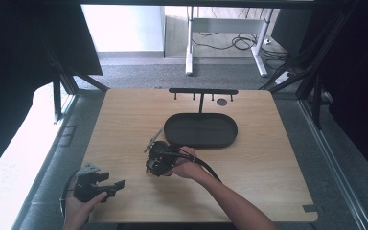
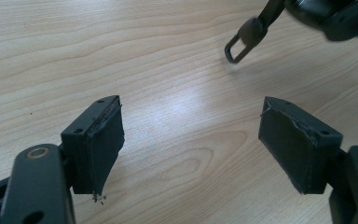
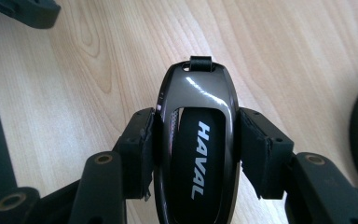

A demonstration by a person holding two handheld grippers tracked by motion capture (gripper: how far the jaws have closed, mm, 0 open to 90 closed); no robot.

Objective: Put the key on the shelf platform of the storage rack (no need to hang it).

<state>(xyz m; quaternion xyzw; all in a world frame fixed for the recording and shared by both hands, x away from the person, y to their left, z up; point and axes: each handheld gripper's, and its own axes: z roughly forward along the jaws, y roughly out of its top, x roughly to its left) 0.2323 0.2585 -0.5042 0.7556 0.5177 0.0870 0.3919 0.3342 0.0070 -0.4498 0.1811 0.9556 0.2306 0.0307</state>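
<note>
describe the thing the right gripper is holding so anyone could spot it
On the wooden table, just in front of the black oval tray, the right gripper clamps a car key fob. It is glossy and dark, marked HAVAL in white, with a strap loop at its tip.

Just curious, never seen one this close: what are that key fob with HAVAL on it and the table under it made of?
The key fob, clamped in the right gripper, looks like glossy dark plastic or lacquered metal; bright highlights glint off its rim, so I can't tell which. The table looks like pale wood or wood-look laminate: grain lines and knots show, with a soft sheen.
</note>
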